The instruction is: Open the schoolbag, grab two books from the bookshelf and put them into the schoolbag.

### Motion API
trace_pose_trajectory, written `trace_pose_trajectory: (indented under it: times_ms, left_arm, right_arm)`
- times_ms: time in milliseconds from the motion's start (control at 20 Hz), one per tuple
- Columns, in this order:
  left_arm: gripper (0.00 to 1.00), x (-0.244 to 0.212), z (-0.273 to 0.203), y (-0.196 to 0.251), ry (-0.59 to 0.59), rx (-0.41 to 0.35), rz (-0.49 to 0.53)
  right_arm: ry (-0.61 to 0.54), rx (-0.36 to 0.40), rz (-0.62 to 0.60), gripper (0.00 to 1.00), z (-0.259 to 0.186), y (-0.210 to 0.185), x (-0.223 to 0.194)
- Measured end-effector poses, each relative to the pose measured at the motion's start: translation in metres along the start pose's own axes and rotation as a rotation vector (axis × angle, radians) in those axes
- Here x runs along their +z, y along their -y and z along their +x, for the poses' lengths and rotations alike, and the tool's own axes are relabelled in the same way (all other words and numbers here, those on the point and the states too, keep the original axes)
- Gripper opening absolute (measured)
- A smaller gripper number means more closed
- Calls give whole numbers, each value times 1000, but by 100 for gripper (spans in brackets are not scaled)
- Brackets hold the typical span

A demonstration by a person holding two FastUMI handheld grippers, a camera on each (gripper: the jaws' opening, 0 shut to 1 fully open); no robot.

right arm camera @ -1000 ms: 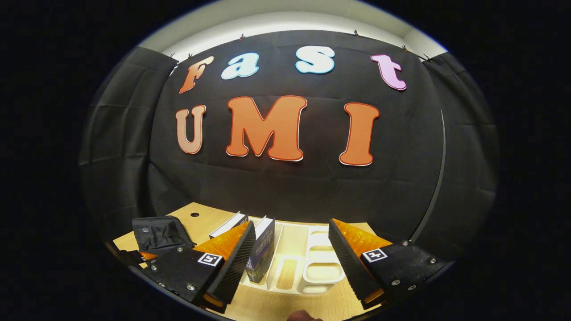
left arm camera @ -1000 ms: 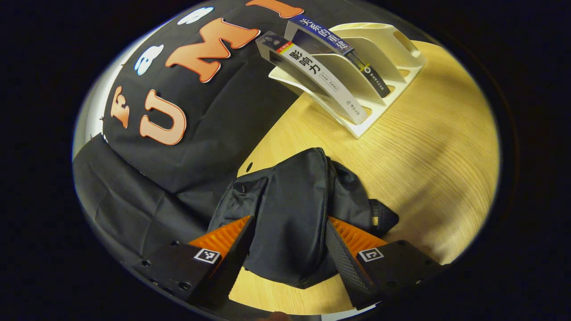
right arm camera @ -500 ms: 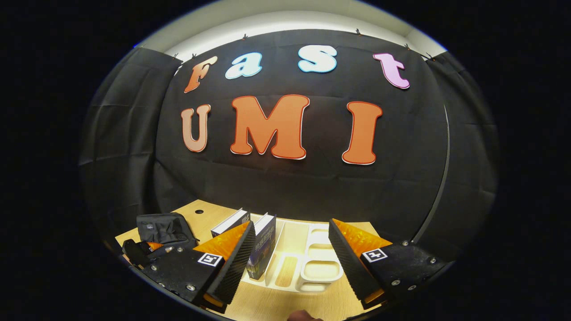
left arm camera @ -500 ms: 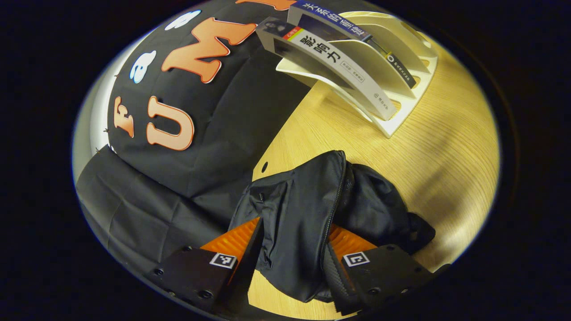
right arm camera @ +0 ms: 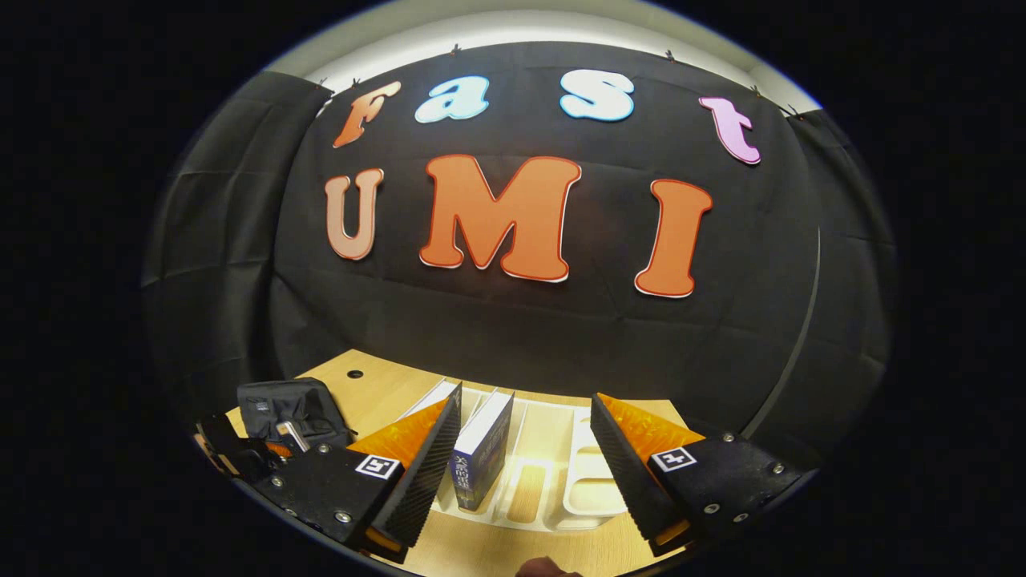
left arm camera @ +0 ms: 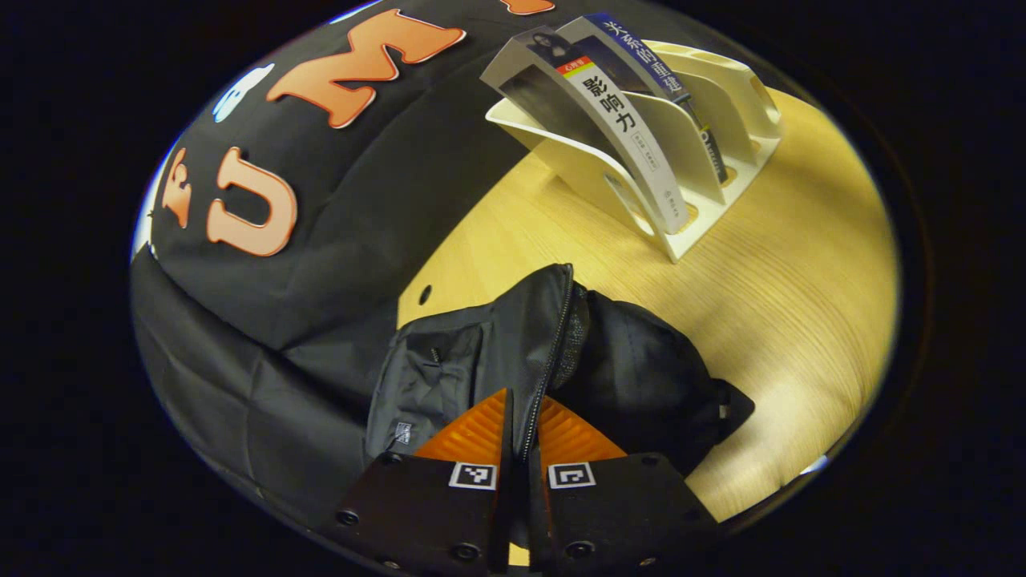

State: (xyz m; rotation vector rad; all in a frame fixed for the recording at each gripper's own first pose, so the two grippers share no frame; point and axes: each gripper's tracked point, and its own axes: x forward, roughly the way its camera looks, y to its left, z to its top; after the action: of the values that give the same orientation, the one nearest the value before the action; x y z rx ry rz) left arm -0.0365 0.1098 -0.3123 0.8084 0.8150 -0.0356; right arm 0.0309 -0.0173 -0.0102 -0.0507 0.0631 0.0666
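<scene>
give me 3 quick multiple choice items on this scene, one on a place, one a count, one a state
1. Where is the schoolbag?
A on the table
B in the rack
C on the floor

2. How many books stand in the rack?
A one
B two
C four

3. How is the left gripper?
A wide open
B shut on the bag's zipper edge
C holding a book

Key:
1 A, the bag lies on the wood top.
2 B, a white-spined book and a blue one stand in it.
3 B, its fingers pinch the zipper line.
</scene>
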Motion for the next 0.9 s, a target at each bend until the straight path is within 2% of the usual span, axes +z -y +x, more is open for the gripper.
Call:
trace_pose_trajectory:
  times_ms: [250, 350, 450, 550, 700, 900]
  left_arm:
    - [7, 4, -14, -26, 16, -189, -42]
    - [7, 5, -17, -40, 7, -258, -67]
    - [6, 7, -20, -51, 2, -326, -84]
    - [5, 12, -24, -67, 2, -364, -81]
    - [5, 16, -27, -88, 0, -396, -39]
    - [5, 24, -33, -105, 3, -463, -23]
  right_arm:
    - [-95, -5, -12, 98, 33, -37, 1]
    - [-134, -35, -50, 98, 44, -42, 0]
    - [-158, -27, -66, 98, 55, -57, 1]
    - [-201, 0, -67, 98, 64, -74, -3]
    - [-276, 81, -37, 98, 75, -104, -13]
    - [-360, 56, -44, 98, 96, -114, -23]
